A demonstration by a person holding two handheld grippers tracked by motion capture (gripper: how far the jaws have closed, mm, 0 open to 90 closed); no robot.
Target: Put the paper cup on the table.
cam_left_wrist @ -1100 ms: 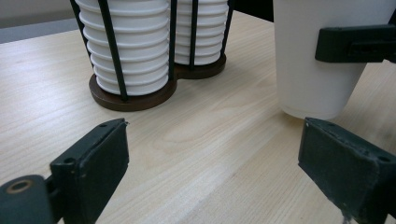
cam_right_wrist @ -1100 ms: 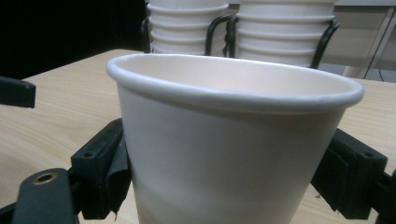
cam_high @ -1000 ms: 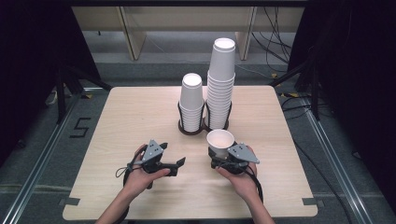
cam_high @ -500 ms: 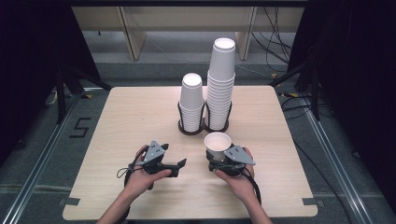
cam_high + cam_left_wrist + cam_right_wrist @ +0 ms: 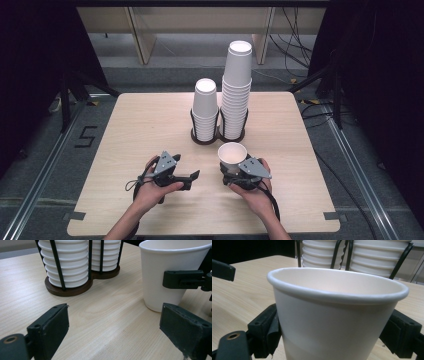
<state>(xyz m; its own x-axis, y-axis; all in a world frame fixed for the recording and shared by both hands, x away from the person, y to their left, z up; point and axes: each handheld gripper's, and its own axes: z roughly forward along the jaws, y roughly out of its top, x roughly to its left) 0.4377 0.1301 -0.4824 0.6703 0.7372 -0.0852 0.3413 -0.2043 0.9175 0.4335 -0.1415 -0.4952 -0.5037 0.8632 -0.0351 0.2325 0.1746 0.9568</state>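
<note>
The right gripper point(image 5: 236, 172) clamps a white paper cup point(image 5: 232, 156) between its two jaws, one pressed on each side of the wall. The cup stands upright, mouth up, on the wooden table point(image 5: 125, 130), just in front of the dark cup rack point(image 5: 218, 136) that holds two stacks of cups point(image 5: 236, 90). The left gripper point(image 5: 192, 178) rests on the table to the left of the cup, near it, jaws spread wide with nothing between them.
</note>
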